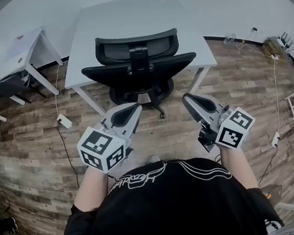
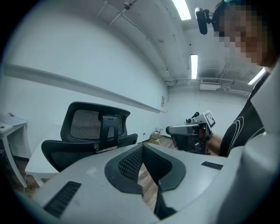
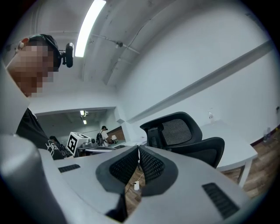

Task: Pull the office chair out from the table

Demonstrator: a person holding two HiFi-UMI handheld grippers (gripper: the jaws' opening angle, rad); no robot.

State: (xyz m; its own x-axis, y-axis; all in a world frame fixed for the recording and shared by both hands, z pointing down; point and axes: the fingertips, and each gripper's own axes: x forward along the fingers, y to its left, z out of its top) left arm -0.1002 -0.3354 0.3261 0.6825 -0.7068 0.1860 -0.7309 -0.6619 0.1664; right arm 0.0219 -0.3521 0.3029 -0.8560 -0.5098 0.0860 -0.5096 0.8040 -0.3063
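The black office chair [image 1: 138, 63] with a mesh back stands tucked under the grey table [image 1: 89, 36], its back toward me. My left gripper [image 1: 135, 109] is shut and empty, short of the chair's base on the left. My right gripper [image 1: 187, 99] is shut and empty too, short of the chair on the right. In the left gripper view the chair [image 2: 94, 131] sits left of the tips of that gripper [image 2: 141, 147], with the other gripper beyond. In the right gripper view the chair [image 3: 186, 138] lies right of my right gripper [image 3: 138, 148].
A small white side table [image 1: 15, 58] stands at the left. Cables and a power strip [image 1: 62, 121] lie on the wood floor left of the chair. More cables [image 1: 277, 135] and clutter sit at the right wall. A person [image 3: 105, 134] stands far off in the right gripper view.
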